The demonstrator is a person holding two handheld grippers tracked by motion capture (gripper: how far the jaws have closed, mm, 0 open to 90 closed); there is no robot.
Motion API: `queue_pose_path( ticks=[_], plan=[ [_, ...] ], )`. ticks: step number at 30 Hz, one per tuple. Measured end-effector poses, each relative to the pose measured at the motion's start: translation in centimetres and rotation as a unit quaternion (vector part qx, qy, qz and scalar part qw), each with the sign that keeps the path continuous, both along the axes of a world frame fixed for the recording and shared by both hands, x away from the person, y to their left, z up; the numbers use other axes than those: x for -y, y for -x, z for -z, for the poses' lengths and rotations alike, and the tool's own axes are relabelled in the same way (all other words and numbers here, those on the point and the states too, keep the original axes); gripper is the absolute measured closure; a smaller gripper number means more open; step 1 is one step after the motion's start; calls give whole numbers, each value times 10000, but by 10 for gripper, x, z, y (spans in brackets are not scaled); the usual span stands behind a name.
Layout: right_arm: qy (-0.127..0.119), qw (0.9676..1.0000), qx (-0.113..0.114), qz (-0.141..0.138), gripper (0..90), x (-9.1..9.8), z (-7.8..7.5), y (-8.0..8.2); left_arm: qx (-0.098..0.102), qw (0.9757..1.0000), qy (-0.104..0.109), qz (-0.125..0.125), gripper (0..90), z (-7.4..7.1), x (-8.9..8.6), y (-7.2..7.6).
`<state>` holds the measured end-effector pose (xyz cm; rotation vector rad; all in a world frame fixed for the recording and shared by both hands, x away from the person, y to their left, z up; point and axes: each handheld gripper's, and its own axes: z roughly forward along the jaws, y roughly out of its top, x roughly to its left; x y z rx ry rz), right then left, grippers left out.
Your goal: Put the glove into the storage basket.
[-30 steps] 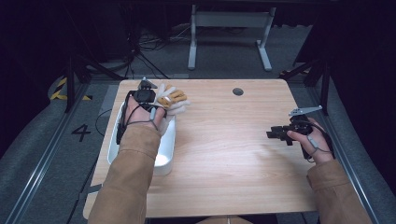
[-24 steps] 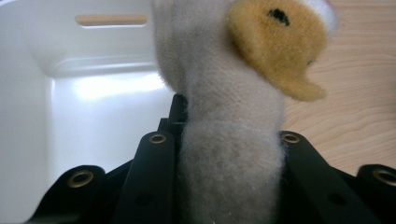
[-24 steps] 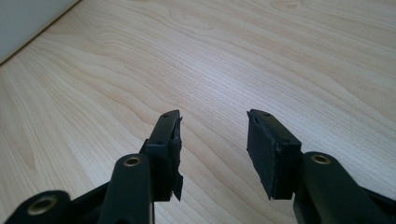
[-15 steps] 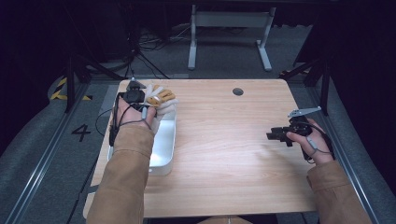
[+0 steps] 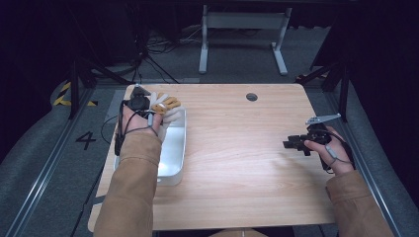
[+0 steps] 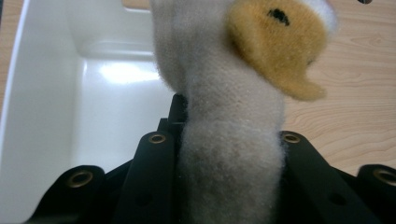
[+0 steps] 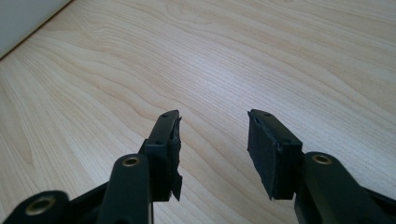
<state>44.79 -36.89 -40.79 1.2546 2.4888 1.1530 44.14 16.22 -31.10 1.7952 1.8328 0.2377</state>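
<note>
A soft plush toy, off-white with a yellow-orange patch that bears a small black mark, rises between the two black jaws of the left gripper, which are clamped on its pale body from both sides. In the high view the toy sits in the upper left of the frame, at the far end of a white bin, with the left gripper just to its left in the person's hand. In the left gripper view the bin takes up the left half of the picture, its glossy floor below and behind the toy, while the wooden table shows on the right.

At the right of the high view, well apart from the toy and the bin, the right gripper rests in the other hand above the table. In its own view the right gripper has its jaws standing apart with bare wood between them.
</note>
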Motion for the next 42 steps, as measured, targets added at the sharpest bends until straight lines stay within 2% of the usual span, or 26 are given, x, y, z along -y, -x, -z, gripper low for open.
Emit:
queue_pose_path(
  ticks=[11,19,26,34,42],
  plan=[
    [30,10000,-46,3,546,-1,3,0,-216,9997,127,-83,709,37,-8,1],
    [25,10000,-51,31,542,1,4,0,-405,9987,177,-253,707,62,-14,-2],
    [17,10000,-68,46,538,3,5,0,-481,9978,204,-416,706,78,-20,-5],
    [19,10000,-73,65,536,4,7,0,-616,9966,234,-488,704,91,-21,-4],
    [4,9999,-102,80,535,5,7,0,-741,9955,205,-545,699,96,-20,-3]
  ],
)
